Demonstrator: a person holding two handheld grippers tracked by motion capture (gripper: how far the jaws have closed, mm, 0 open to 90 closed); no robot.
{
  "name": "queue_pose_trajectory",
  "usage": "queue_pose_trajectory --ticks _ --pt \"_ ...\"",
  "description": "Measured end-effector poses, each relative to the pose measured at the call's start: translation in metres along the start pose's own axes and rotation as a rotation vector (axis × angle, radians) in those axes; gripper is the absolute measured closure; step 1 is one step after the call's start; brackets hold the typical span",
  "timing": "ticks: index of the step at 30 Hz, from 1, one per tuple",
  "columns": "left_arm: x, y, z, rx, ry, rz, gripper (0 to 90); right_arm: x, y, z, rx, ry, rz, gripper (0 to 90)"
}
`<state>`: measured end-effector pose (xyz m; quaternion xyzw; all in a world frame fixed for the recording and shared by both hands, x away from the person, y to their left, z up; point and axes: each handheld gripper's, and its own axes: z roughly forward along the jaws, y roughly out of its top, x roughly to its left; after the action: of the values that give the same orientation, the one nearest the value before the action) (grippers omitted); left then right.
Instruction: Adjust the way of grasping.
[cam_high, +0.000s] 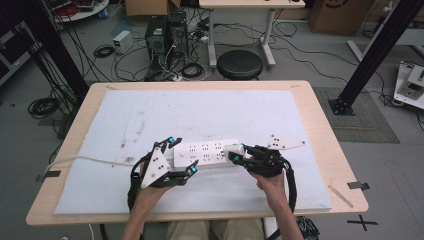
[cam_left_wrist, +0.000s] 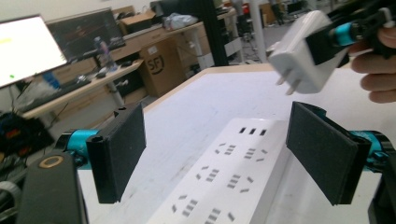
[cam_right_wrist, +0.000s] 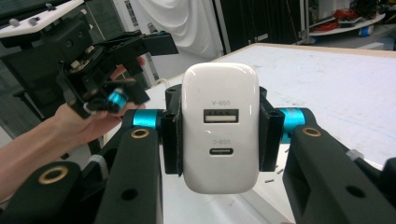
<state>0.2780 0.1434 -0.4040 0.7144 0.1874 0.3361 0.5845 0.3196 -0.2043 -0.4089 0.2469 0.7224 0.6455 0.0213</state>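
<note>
My glossy white plastic USB charger (cam_right_wrist: 220, 128) sits between matt black foam pads (cam_left_wrist: 122, 149); the smooth white plastic power strip (cam_high: 205, 152) lies on rough white cloth (cam_high: 150, 115).

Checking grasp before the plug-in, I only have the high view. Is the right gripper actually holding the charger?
Observer: Yes. In the right gripper view the right gripper is shut on the charger, one pad on each side.
Operator: Prongs seated yet?
Observer: No. The left gripper view shows both prongs bare, in the air above the power strip.
Operator: Left gripper clamping the strip?
Observer: No. The left gripper is open, fingers straddling the strip with gaps on both sides.
</note>
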Motion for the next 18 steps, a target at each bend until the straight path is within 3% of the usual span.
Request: queue_pose_trajectory --ticks 3,4,7,11,14,16,17,18 --pt "0.009 -0.005 -0.01 0.024 0.051 -0.054 20.0 0.001 0.0 0.0 -0.001 -0.009 -0.006 63.0" --pt "0.009 -0.005 -0.01 0.024 0.051 -0.054 20.0 0.001 0.0 0.0 -0.001 -0.009 -0.006 63.0" --pt "0.026 -0.013 -0.028 0.049 0.13 -0.147 20.0 0.002 0.0 -0.002 -0.007 -0.015 -0.007 63.0" --pt "0.039 -0.02 -0.046 0.069 0.245 -0.229 20.4 0.002 0.0 -0.003 -0.01 -0.017 -0.021 62.9" --pt "0.047 -0.028 -0.058 0.093 0.328 -0.258 20.7 0.002 0.001 -0.004 -0.008 -0.018 -0.023 62.9" --pt "0.049 -0.03 -0.061 0.101 0.349 -0.271 20.7 0.002 0.001 -0.004 -0.011 -0.017 -0.022 63.0" --pt "0.053 -0.034 -0.069 0.119 0.389 -0.282 20.7 0.002 0.001 -0.005 -0.013 -0.018 -0.023 63.0" --pt "0.055 -0.036 -0.072 0.121 0.402 -0.293 20.7 0.002 0.001 -0.005 -0.013 -0.021 -0.024 62.9"
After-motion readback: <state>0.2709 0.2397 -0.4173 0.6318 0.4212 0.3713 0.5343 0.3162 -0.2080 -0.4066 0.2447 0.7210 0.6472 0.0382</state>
